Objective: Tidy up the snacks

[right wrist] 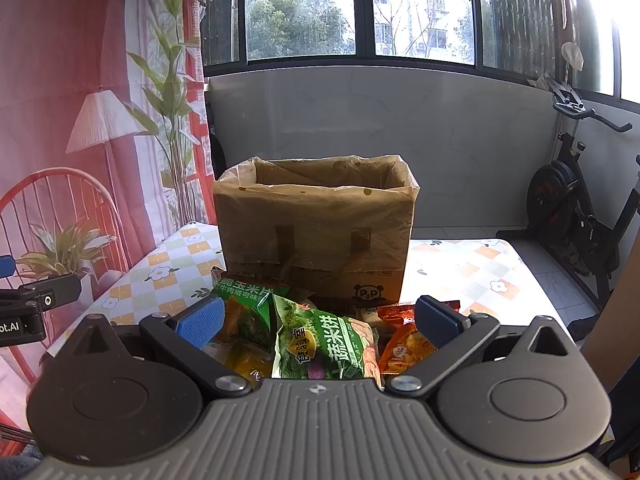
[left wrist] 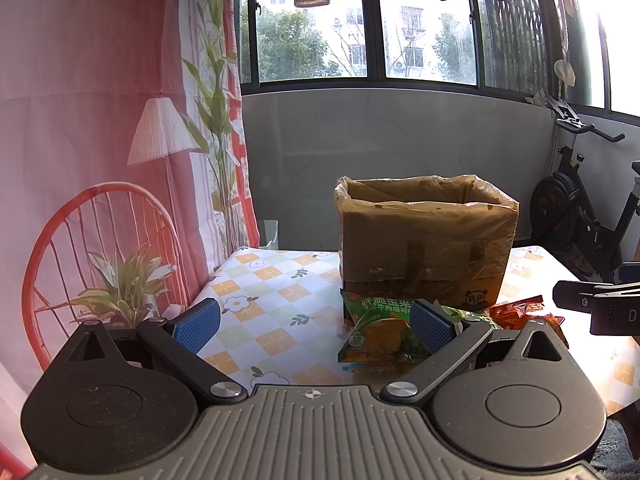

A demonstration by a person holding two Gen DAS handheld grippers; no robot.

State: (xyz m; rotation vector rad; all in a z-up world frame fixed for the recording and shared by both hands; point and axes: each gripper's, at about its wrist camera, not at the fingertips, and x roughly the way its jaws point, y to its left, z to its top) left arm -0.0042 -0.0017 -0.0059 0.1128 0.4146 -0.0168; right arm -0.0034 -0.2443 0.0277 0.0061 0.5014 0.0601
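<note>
Snack packets (right wrist: 316,340) heaped before lined cardboard box (right wrist: 316,232); left gripper (left wrist: 314,324), right gripper (right wrist: 320,322) spread wide, holding nothing.

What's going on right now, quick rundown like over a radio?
Left gripper open, empty. Right gripper open, empty, above snack packets. Lined cardboard box upright behind the pile, top open. Nothing blocking.

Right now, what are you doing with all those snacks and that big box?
A person holds a gripper in each hand, tidying snacks. Both the left gripper and right gripper are open and holding nothing. Snack packets lie piled on the checked tablecloth, in front of a plastic-lined cardboard box. Whether the box has anything inside cannot be seen.
</note>
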